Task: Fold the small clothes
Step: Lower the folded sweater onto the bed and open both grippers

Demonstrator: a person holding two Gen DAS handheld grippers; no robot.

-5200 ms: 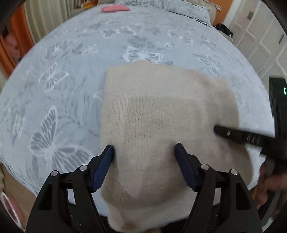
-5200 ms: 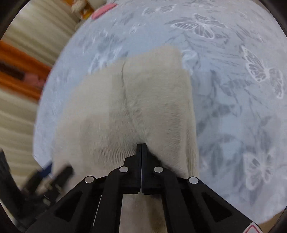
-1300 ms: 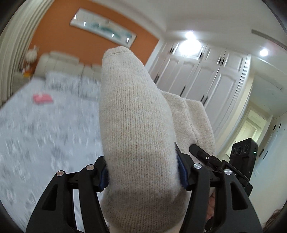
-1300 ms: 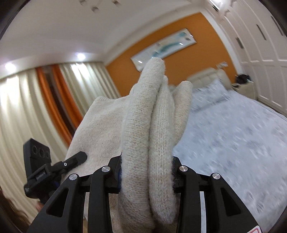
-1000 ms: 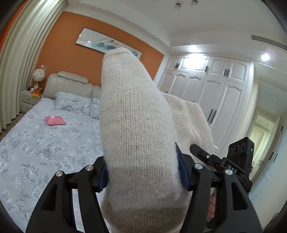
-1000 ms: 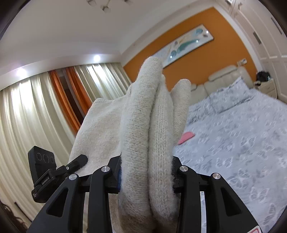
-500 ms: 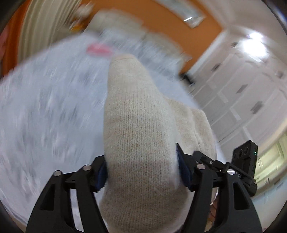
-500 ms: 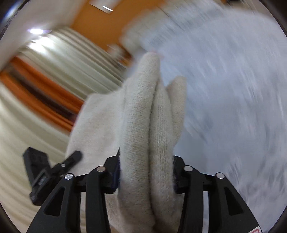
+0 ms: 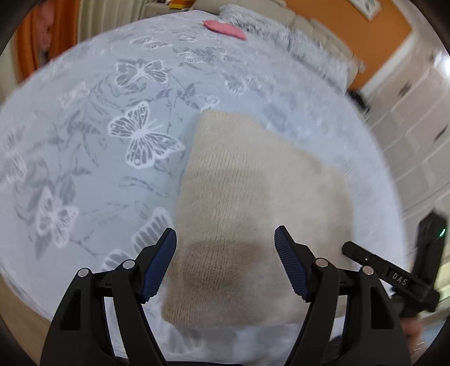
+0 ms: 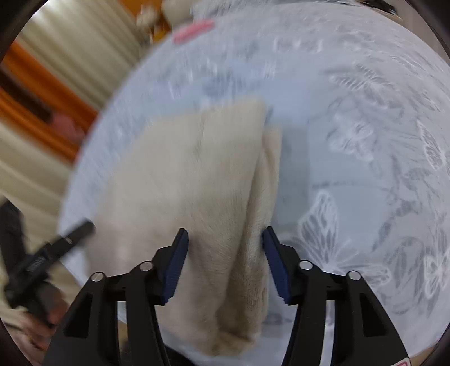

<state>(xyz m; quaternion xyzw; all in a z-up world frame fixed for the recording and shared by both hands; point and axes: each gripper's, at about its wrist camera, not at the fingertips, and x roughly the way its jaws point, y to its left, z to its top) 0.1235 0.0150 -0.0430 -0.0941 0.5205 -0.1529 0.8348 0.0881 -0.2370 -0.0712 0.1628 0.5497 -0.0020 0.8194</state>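
Note:
A beige knitted garment [image 9: 247, 197], folded into a thick pad, lies flat on the butterfly-print bedspread [image 9: 84, 140] close to the bed's near edge. My left gripper [image 9: 223, 236] straddles its near left end; the jaws are opening and the blue pads stand clear of the knit. In the right wrist view the garment [image 10: 197, 183] shows a layered fold along its right side. My right gripper [image 10: 225, 232] hovers over that side with both pads apart from the cloth. Each gripper shows at the edge of the other's view.
A pink item [image 9: 225, 26] lies far up the bed near grey pillows [image 9: 281, 36]. White wardrobe doors [image 9: 416, 112] stand to the right and curtains [image 10: 56, 70] to the left. The bedspread [image 10: 365, 140] stretches beyond the garment.
Both grippers came down from head height with the garment, laid it on the bed and let go of it. Their jaws now stand wider than the cloth.

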